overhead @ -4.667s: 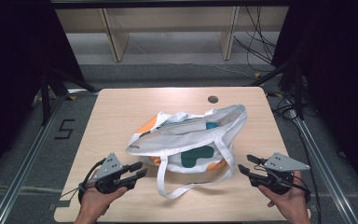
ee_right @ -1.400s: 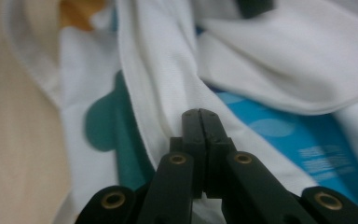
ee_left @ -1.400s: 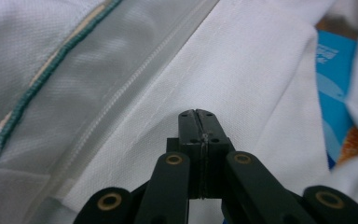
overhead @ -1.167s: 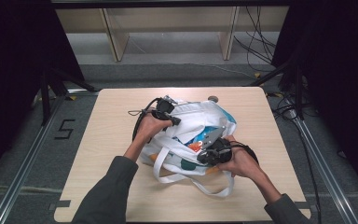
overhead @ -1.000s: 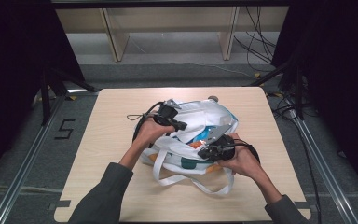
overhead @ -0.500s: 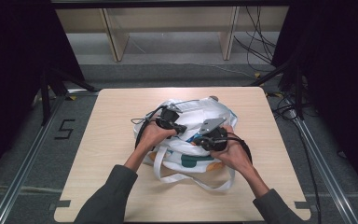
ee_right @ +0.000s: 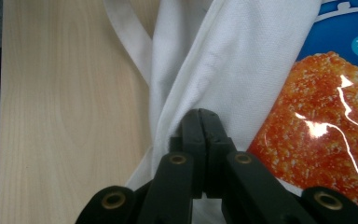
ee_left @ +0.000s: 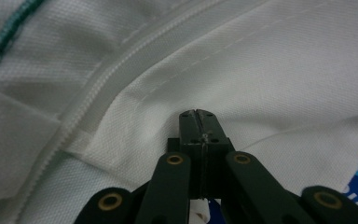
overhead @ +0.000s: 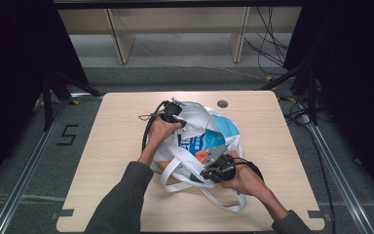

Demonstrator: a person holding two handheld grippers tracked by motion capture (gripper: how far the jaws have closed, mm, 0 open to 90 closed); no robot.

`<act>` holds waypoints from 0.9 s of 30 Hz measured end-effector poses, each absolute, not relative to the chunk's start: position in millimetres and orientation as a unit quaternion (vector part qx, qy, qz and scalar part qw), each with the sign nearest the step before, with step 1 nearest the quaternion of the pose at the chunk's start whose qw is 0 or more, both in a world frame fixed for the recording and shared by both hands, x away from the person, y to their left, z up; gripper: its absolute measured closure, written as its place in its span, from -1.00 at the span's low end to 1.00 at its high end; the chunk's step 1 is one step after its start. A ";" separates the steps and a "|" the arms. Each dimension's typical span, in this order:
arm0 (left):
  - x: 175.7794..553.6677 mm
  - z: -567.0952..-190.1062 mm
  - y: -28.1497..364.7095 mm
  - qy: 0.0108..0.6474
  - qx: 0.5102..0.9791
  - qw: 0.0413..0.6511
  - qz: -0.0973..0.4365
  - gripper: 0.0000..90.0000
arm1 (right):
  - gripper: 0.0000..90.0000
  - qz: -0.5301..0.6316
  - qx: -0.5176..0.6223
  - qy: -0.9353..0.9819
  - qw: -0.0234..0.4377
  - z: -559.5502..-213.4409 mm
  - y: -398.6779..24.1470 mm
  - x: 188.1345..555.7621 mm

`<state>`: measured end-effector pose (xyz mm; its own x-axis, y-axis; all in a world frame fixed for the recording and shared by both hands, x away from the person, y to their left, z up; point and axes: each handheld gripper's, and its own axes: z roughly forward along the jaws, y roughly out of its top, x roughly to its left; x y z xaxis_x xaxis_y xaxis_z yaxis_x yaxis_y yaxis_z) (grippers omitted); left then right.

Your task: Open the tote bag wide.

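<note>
A white tote bag lies in the middle of the wooden table. My left gripper is shut on the bag's far rim; in the left gripper view its jaws pinch white fabric beside a stitched seam. My right gripper is shut on the near rim, its jaws closed on a white fold. The mouth is held apart. Inside show a blue packet and an orange snack packet. The bag's handles trail toward the near edge.
A dark round hole sits in the tabletop behind the bag. Bare wood lies left of the bag. Beyond the table stand a wooden shelf frame and floor cables. A "5" marks the floor at left.
Both grippers came up from the near edge and took hold of the bag's rims. In the last half second my right gripper pulled back toward the near edge, spreading the mouth wider.
</note>
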<state>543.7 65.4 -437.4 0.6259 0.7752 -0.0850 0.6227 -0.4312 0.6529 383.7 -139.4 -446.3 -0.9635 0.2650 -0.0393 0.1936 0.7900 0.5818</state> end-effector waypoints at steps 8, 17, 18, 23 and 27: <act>530.9 -423.9 77.4 0.400 0.831 0.370 0.110 0.98 | 1.00 0.377 0.157 0.905 0.117 -419.9 -160.8 392.3; 508.2 -412.2 121.4 0.387 0.834 0.377 0.114 0.95 | 1.00 0.415 0.236 0.846 0.238 -380.0 -221.6 445.8; 507.5 -416.7 125.9 0.390 0.834 0.375 0.112 0.95 | 1.00 0.414 0.240 0.845 0.240 -385.0 -225.8 452.6; 505.0 -434.8 143.4 0.403 0.829 0.372 0.110 0.98 | 1.00 0.402 0.312 0.832 0.219 -416.0 -249.1 476.3; 504.9 -444.2 146.7 0.402 0.830 0.370 0.109 0.99 | 1.00 0.369 0.334 0.848 0.184 -450.4 -258.6 489.9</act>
<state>504.9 146.7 -444.2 0.6533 0.7480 -0.1171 0.5868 -0.4025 0.7026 489.9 -258.6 -450.4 -0.7098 0.7014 -0.0655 0.4298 0.5049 0.7485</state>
